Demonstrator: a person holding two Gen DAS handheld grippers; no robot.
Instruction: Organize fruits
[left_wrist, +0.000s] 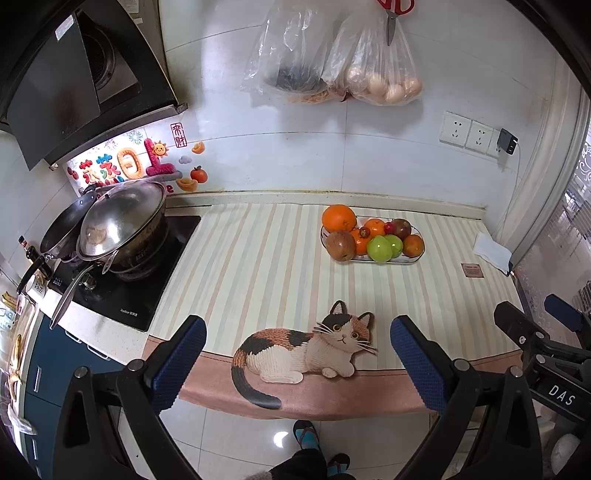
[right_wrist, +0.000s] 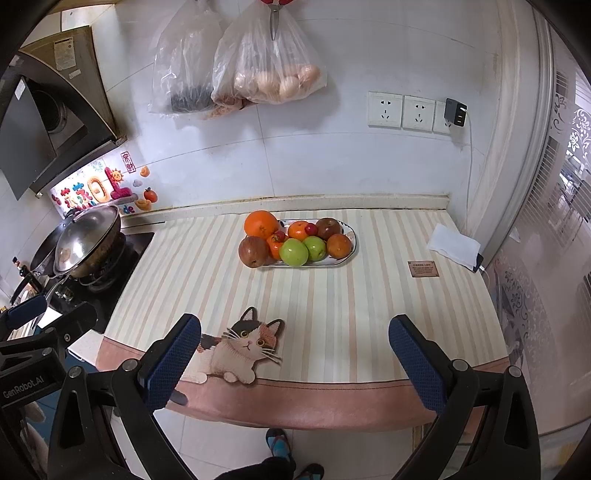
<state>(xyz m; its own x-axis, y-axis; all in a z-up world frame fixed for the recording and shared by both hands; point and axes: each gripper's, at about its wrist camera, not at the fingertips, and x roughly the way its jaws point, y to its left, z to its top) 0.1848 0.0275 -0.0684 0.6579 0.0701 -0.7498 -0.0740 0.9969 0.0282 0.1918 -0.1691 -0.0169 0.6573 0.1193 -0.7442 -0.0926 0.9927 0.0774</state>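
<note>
now both tools hung above the near edge of the desk, well short of the fruit. the left tool (left_wrist: 297, 338) had its blue fingers (left_wrist: 184, 354) spread wide apart with nothing between them, and the right tool (right_wrist: 294, 338) was likewise wide and empty. below them lay a striped cloth (left_wrist: 258, 266) with a cat picture (left_wrist: 306, 343). farther back, toward the wall, an oval plate (right_wrist: 351, 240) held the fruit: a large orange (right_wrist: 261, 222), two green apples (right_wrist: 293, 252) side by side, brownish fruits and small red ones.

home kitchen, wok (left_wrist: 122, 221), range hood (left_wrist: 74, 81)
</note>
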